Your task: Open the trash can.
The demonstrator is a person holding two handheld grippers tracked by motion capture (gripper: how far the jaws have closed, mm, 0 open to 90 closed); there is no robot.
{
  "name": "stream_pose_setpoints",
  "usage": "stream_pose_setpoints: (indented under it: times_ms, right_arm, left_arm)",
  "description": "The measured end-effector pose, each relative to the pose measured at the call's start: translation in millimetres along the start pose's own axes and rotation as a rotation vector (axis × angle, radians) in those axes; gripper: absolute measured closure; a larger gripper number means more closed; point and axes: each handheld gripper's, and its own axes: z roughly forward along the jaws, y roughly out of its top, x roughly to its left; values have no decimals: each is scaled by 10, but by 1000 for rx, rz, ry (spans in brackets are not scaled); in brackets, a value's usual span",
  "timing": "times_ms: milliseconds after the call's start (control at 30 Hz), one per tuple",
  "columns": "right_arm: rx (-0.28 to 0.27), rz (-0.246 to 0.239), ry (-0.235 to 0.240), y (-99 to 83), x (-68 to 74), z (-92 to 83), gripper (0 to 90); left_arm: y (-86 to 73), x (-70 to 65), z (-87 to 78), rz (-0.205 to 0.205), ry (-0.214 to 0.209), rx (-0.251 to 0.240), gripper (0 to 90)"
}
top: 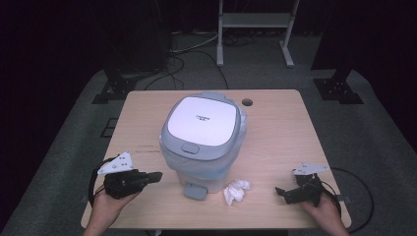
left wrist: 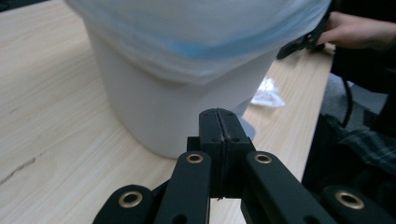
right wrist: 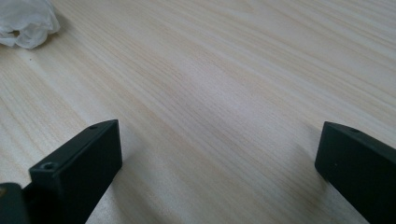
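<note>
A small white pedal bin (top: 200, 123) with a grey-rimmed white lid and a blue bag liner stands mid-table, lid down. Its grey pedal (top: 195, 191) faces me. A crumpled white tissue (top: 236, 191) lies just right of the pedal. My left gripper (top: 157, 176) hovers left of the bin's base, pointing at it, jaws shut with nothing between them. In the left gripper view its closed tips (left wrist: 218, 116) sit close before the bin wall (left wrist: 154, 102). My right gripper (top: 284, 193) rests low near the front right edge, open and empty, aimed toward the tissue (right wrist: 25, 21).
The light wooden table (top: 275, 123) has a round cable hole (top: 247, 102) behind the bin. A white metal stand (top: 255, 19) and loose cables sit on the grey floor beyond the far edge. Dark stands flank the table.
</note>
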Motion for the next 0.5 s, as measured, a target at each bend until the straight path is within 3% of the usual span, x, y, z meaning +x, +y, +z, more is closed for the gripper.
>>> stream_pose_setpoints:
  times_ms: [500]
  right_arm:
    - [0, 0, 0, 0, 0, 0, 0]
  left_arm:
    - [303, -80, -160, 41, -45, -57, 900]
